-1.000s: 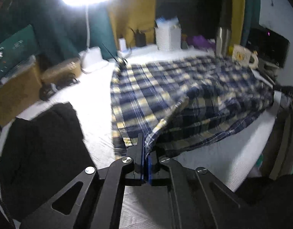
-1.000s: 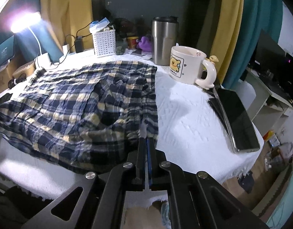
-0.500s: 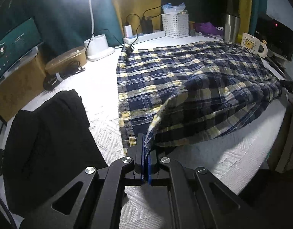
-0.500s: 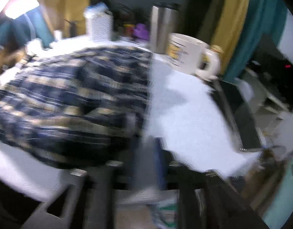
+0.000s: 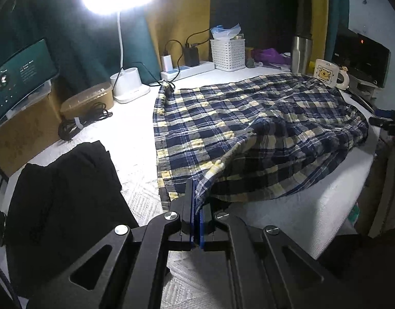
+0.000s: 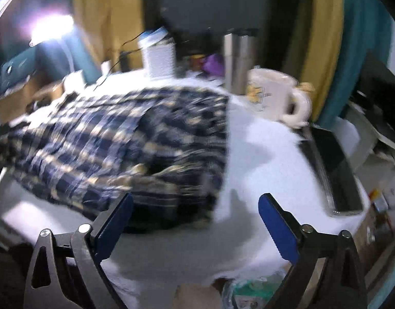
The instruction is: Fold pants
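Left gripper (image 5: 196, 203): I have it clamped on a corner of the pants (image 5: 248, 134), jaws tight together with plaid cloth pinched between them.
Right gripper (image 6: 194, 219): jaws wide apart and holding nothing; they have just been opening, then eased in a touch. The cloth edge lies beyond the tips, not between them.
Pants: spread across the white table (image 5: 135, 128), one flap lifted toward my left grip, the near edge sagging over the table's front.
Slip risk: I judge that with only one corner held, any pull drags the whole garment toward the left and undoes the flat lay.
Regrasp risk: the right view is blurred, so I cannot tell exactly where the hem sits; closing now may catch only the table cover, or nothing.
Clutter risk: the mug (image 6: 272, 95) and the steel tumbler (image 6: 238, 61) stand just beside the far right edge of the pants; a swept fold could knock them.
Phone (image 6: 333, 170): lies near the table's right edge, well within reach of a careless right swing.
Black cloth (image 5: 58, 200): to the left, apart from the pants; a dragged fold could land on it.
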Demonstrator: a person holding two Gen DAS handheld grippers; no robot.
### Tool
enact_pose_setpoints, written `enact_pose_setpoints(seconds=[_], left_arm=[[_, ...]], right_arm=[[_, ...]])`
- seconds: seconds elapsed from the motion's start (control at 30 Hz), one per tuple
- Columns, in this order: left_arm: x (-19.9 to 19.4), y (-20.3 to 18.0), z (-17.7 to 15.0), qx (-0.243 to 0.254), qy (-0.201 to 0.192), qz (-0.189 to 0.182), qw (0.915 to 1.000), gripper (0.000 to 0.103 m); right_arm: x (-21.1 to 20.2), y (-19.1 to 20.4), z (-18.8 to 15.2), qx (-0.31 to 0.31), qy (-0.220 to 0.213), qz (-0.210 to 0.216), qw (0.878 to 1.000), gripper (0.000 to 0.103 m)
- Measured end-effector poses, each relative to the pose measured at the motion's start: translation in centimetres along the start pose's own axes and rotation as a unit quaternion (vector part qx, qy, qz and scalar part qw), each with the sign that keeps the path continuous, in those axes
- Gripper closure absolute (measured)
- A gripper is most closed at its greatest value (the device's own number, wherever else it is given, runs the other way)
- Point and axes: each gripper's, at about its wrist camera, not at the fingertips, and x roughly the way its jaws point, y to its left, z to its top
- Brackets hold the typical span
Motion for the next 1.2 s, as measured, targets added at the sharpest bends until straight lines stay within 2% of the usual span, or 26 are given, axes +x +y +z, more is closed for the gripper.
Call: enact_pose_setpoints(seconds=[0.03,0.13,0.27,0.4,0.47,0.57,0.7,0.77,0.8,0.87,0.9,0.93,0.97,1.03,1.1,1.2], left_arm=[[0.1,0.1,-0.2,-0.003,0.003,-0.001,1.0,0.102],[0.1,0.1,-0.6,-0.007,0.005,0.0,1.0,0.102],[-1.7,-0.2,0.0,-0.002,-0.02,-0.01,0.9998,0.102],[-4.3,-0.4,1.3,0.002,-0.056,-0.028,0.9981,0.102],[-4.6,-0.4,1.8,0.004,-0.058,-0.029,0.9979,0.102],[-3.9,-0.1,1.7,0.004,-0.042,-0.036,0.9984,0.102],[0.3,-0.2,0.2,0.01,0.012,-0.043,0.9989,0.101],[1.6,-0.5,-0.5,0.013,0.028,-0.045,0.9985,0.101],[1.9,-0.5,-0.8,0.012,0.036,-0.044,0.9983,0.098],[1.9,-0.2,-1.1,0.008,0.046,-0.041,0.9981,0.098],[1.7,-0.1,-1.1,0.008,0.047,-0.041,0.998,0.098],[1.3,0.0,-1.1,0.008,0.045,-0.04,0.9982,0.094],[0.8,0.1,-1.0,0.009,0.04,-0.036,0.9985,0.091],[-0.2,0.4,-0.8,0.009,0.024,-0.029,0.9993,0.065],[-1.1,0.7,-0.4,0.01,0.008,-0.028,0.9995,0.059],[-2.4,0.6,0.0,0.014,-0.012,-0.028,0.9994,0.057]], right_arm=[[0.9,0.0,-0.1,0.001,0.009,0.011,1.0,0.044],[1.4,0.1,-0.3,-0.001,0.013,0.002,1.0,0.078],[-1.5,0.2,0.6,0.0,-0.015,-0.01,1.0,0.078],[-4.3,-0.5,1.3,0.012,-0.027,-0.015,0.999,0.079],[-5.2,-1.2,1.3,0.024,-0.025,-0.016,0.999,0.079],[-4.9,-2.5,0.7,0.043,-0.011,-0.014,0.999,0.079],[-1.3,-3.0,-0.8,0.051,0.028,-0.015,0.998,0.079],[-0.3,-2.9,-1.3,0.05,0.03,-0.018,0.998,0.079],[-0.5,-2.9,-1.4,0.045,0.025,-0.019,0.999,0.078],[-1.2,-2.5,-1.3,0.026,0.02,-0.035,0.999,0.062],[-1.6,-2.4,-1.3,0.017,0.018,-0.049,0.998,0.034],[-2.4,-2.1,-1.3,0.005,0.006,-0.058,0.998,0.01],[-3.0,-1.9,-1.4,-0.003,-0.004,-0.057,0.998,0.008],[-4.1,-1.2,-1.3,-0.018,-0.013,-0.058,0.998,0.008],[-4.6,-0.3,-1.6,-0.037,-0.014,-0.063,0.997,0.008],[-4.8,1.7,-2.5,-0.085,-0.017,-0.062,0.994,0.008]])
